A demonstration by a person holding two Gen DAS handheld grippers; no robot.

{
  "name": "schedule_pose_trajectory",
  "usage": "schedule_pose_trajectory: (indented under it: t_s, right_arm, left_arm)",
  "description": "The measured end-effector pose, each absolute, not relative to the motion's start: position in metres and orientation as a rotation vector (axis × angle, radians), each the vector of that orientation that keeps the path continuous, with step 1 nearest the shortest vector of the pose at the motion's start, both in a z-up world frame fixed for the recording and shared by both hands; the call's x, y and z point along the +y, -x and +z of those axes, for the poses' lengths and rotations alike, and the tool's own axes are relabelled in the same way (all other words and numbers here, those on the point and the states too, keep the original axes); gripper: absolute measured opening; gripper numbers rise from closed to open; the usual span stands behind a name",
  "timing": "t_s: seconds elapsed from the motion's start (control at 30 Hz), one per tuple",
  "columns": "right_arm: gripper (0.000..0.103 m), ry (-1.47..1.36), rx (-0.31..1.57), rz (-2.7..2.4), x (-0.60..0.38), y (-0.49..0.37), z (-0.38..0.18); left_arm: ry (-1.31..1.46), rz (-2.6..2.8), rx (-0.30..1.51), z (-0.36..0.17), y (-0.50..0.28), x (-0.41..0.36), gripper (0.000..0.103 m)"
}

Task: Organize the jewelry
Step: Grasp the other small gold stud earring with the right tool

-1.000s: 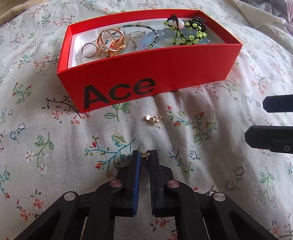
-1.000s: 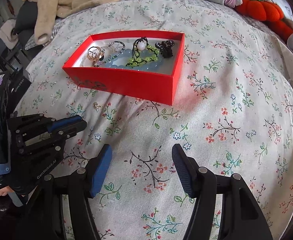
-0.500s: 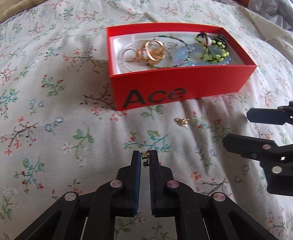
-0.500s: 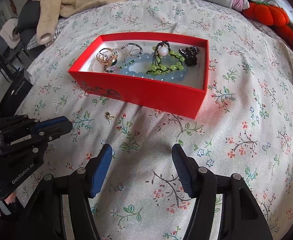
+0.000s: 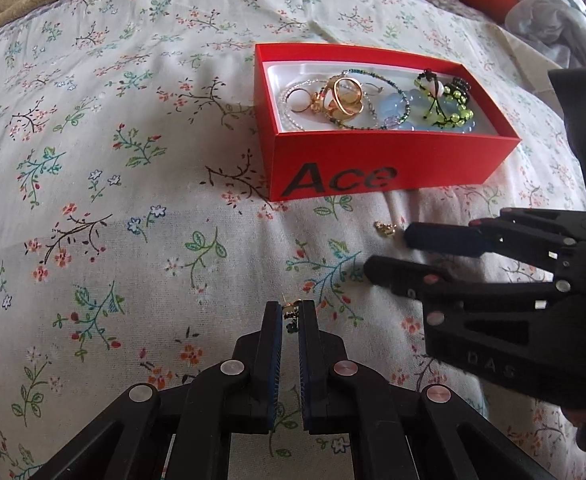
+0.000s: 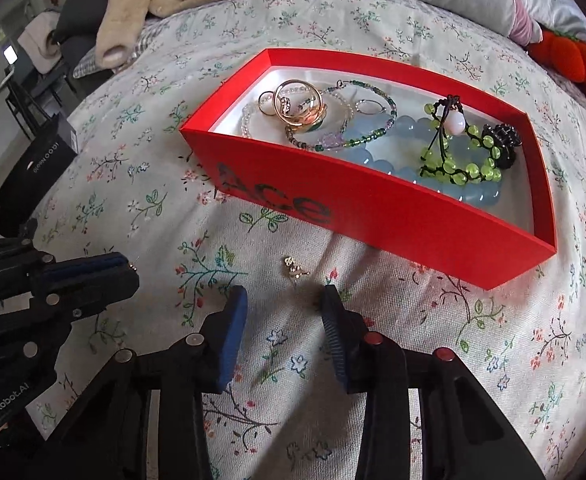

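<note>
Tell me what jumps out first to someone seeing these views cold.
The red box on the floral bedspread, heaped with gold rings and a green bead bracelet. In front of it lies a loose gold earring, the open right tool closing in; the left tool pinches another small gold piece.

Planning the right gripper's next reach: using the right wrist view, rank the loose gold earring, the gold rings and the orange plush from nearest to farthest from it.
1. Loose gold earring: on the bedspread, just ahead of the open right gripper.
2. Gold rings: inside the red box, at its left end.
3. Orange plush: far right, beyond the box.
</note>
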State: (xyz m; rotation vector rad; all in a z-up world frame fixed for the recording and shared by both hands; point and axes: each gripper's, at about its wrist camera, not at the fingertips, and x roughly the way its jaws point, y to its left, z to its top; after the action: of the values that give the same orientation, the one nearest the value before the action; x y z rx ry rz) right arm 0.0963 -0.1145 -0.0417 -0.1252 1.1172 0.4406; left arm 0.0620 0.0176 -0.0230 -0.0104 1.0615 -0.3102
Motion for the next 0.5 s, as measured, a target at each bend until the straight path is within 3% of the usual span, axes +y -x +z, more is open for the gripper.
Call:
schedule_pose_trajectory:
  t_s: [0.23, 0.33, 0.5]
  right_arm:
    - [0.023, 0.113, 1.106, 0.416, -0.1160, -0.1035, -0.0423]
    - [0.011, 0.133, 1.099, 0.414, -0.1143, -0.1041, -0.0417]
    - [0.009, 0.144, 1.101, 0.416, -0.1130, -0.1050, -0.0399]
  left_arm:
    - [0.016, -0.291, 1.072, -0.0260, -0.0615, 0.0241, 0.003]
    - [0.020, -0.284, 1.076, -0.0279, -0.0625, 0.0253, 0.003]
    - [0.020, -0.273, 1.078, -0.0295, -0.0639, 0.0239, 0.003]
